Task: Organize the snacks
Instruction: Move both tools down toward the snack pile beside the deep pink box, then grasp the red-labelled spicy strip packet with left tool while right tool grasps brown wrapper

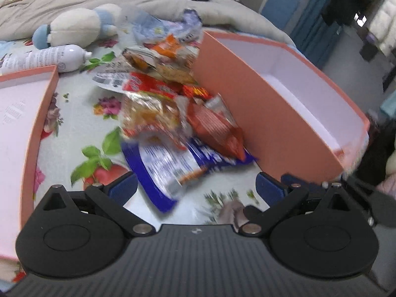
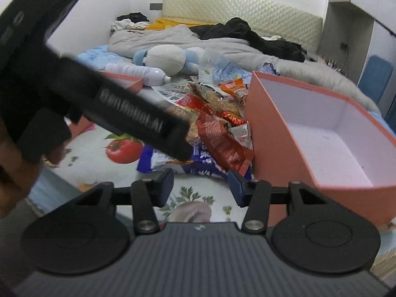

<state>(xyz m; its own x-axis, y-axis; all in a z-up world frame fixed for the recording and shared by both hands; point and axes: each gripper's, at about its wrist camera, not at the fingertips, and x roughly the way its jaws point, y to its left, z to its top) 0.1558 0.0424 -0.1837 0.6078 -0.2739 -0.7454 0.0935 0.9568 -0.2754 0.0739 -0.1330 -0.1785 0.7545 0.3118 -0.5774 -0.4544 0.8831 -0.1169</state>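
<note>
snack pile [image 1: 170,104]: loose packets heaped on the floral bedsheet [image 1: 81,113], jammed right up against the left wall of the box. Too blurry for me to get a real count; I can make out a blue-and-white bag [image 1: 168,170] nearest me, a red-orange packet [image 1: 215,128] on top of it, and more red and orange wrappers behind.

pink box [image 1: 259,113]: one, open and empty, white inside, just right of the pile. I'm reading it as the place the snacks go.

lid [image 1: 14,128]: one, lying open-side up on the left, clear of the pile.

left gripper [image 1: 196,188]: my jaws spread wide, nothing in them, the corner of the blue-and-white bag sitting between the pads without contact.

right gripper [image 2: 200,185]: jaws about halfway apart, empty, hovering just short of the same bag's near edge.

step: I'd say nothing is packed yet, this is the first pick.

how I'd do it: take the top packet or the blue bag by one free edge, pinch only that single wrapper, lift clear of the box wall, then drop in flat.

other stuff: one plush toy [image 1: 81,24], one white bottle [image 1: 47,59], a grey duvet behind.
</note>
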